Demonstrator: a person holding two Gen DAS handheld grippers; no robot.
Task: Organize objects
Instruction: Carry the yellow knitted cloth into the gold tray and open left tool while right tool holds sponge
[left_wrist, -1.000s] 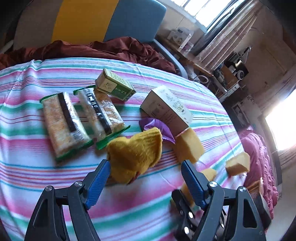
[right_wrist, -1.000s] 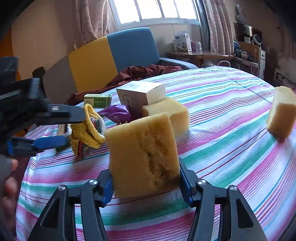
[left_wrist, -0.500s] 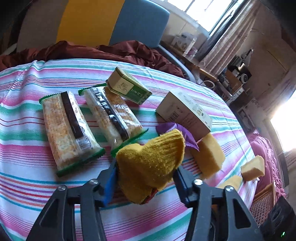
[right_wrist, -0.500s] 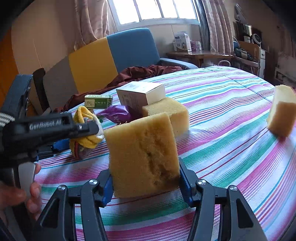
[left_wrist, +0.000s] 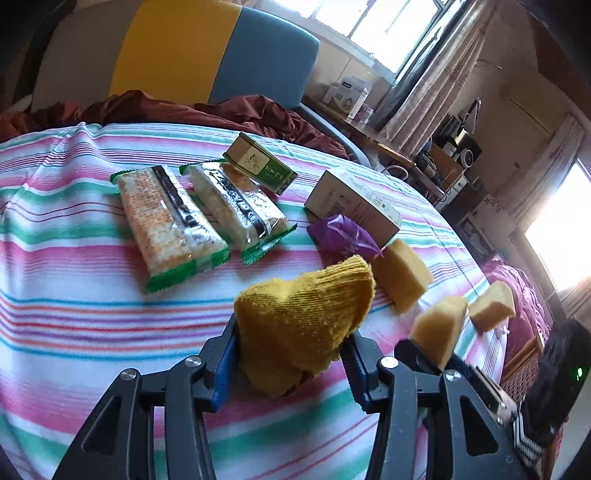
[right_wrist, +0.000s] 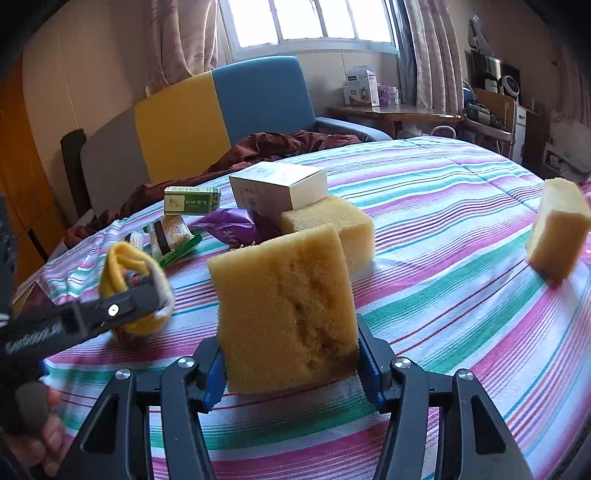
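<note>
A rolled yellow sock sits between the blue pads of my left gripper. The jaws are closing and the pads press its sides, just above the striped bedspread. The right wrist view shows the same sock at the left, with a hand on the handle below it. My right gripper is shut on a big yellow sponge block, held upright. That block shows at the right of the left wrist view.
Two cracker packs, a green box, a white box and a purple packet lie beyond the sock. Two loose sponges sit to the right. A maroon blanket and a sofa stand behind.
The left gripper's jaws went from wide open to closed around the yellow sock while it moved in toward it. The right gripper and its sponge stayed put.
</note>
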